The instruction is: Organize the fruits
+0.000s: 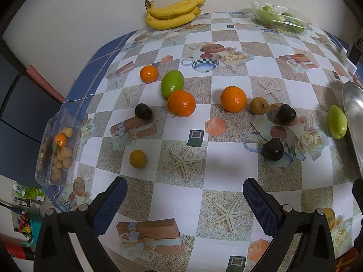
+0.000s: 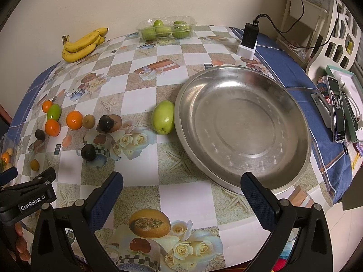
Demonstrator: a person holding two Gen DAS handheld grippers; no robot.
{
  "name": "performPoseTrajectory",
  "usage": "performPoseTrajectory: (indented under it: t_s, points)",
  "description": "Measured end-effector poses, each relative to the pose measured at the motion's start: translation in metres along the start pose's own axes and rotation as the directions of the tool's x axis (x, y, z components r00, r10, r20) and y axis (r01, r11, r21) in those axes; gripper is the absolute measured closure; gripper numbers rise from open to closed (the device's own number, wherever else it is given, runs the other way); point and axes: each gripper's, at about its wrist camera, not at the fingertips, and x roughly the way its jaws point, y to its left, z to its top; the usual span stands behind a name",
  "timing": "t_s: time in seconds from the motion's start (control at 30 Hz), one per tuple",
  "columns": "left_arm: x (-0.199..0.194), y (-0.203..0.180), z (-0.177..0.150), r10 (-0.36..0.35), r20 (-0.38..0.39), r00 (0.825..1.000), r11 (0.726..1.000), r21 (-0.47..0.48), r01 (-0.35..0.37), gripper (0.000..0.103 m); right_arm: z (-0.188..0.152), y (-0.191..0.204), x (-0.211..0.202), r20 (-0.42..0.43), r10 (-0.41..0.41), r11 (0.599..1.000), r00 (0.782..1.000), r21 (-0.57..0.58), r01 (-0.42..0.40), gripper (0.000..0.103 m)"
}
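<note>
Hovering above the patterned tablecloth (image 1: 181, 195), the left gripper (image 1: 185, 190) is holding its fingers wide apart with nothing between them. The right gripper (image 2: 181, 188) is likewise standing wide and gripping nothing, its right fingertip overlapping the near rim of the steel basin (image 2: 242, 124). Loose fruit is lying scattered mid-table: three oranges (image 1: 181, 103), a green mango (image 1: 171, 84), dark plums (image 1: 287, 113) and a cherry (image 1: 272, 149). A second green fruit (image 2: 163, 117) is resting just beside the basin's left rim. Bananas (image 1: 172, 13) are sitting at the far edge by the wall.
</note>
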Motion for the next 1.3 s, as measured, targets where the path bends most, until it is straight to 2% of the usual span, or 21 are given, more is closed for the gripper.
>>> performPoseTrajectory:
  t_s: [0.47, 0.67, 0.73, 0.8, 0.9, 0.97, 1.1, 1.2, 1.23, 1.3]
  points:
    - [-0.005, 0.002, 0.000, -0.012, 0.022, 1.000, 1.000, -0.015, 0.012, 0.000, 0.000, 0.002, -0.002, 0.007, 0.016, 1.000, 1.000, -0.002, -0.016, 0.000]
    - [-0.007, 0.008, 0.001, -0.033, 0.040, 0.999, 0.999, -0.039, 0.035, 0.000, 0.003, 0.007, -0.004, 0.006, 0.039, 0.999, 0.999, -0.015, -0.039, 0.000]
    - [-0.009, 0.013, 0.002, -0.064, 0.053, 0.997, 0.996, -0.054, 0.067, 0.000, 0.007, 0.011, -0.006, 0.026, 0.053, 0.998, 0.998, -0.028, -0.053, 0.000]
    - [-0.010, 0.022, 0.004, -0.112, 0.069, 0.991, 0.990, -0.081, 0.117, 0.000, 0.011, 0.019, -0.011, 0.066, 0.079, 0.996, 0.995, -0.048, -0.075, 0.000]
    - [-0.011, 0.036, 0.009, -0.142, 0.104, 0.984, 0.982, -0.113, 0.153, 0.000, 0.018, 0.033, -0.014, 0.095, 0.129, 0.990, 0.987, -0.076, -0.122, 0.000]
    - [-0.009, 0.048, 0.012, -0.160, 0.116, 0.980, 0.975, -0.137, 0.176, 0.000, 0.022, 0.042, -0.014, 0.083, 0.181, 0.982, 0.980, -0.074, -0.175, 0.000]
    - [-0.001, 0.080, 0.018, -0.274, 0.126, 0.953, 0.933, -0.207, 0.296, 0.000, 0.027, 0.058, 0.002, 0.003, 0.222, 0.973, 0.975, -0.060, -0.221, 0.000]
    - [0.007, 0.098, 0.022, -0.361, 0.128, 0.924, 0.897, -0.222, 0.382, 0.000, 0.031, 0.069, 0.009, -0.071, 0.269, 0.960, 0.960, -0.054, -0.273, 0.000]
    - [0.009, 0.103, 0.024, -0.379, 0.127, 0.917, 0.890, -0.223, 0.398, 0.000, 0.031, 0.073, 0.013, -0.086, 0.263, 0.960, 0.961, -0.069, -0.269, 0.000]
    - [0.012, 0.112, 0.028, -0.384, 0.127, 0.915, 0.892, -0.207, 0.403, 0.000, 0.034, 0.081, 0.017, -0.108, 0.276, 0.954, 0.955, -0.090, -0.285, 0.000]
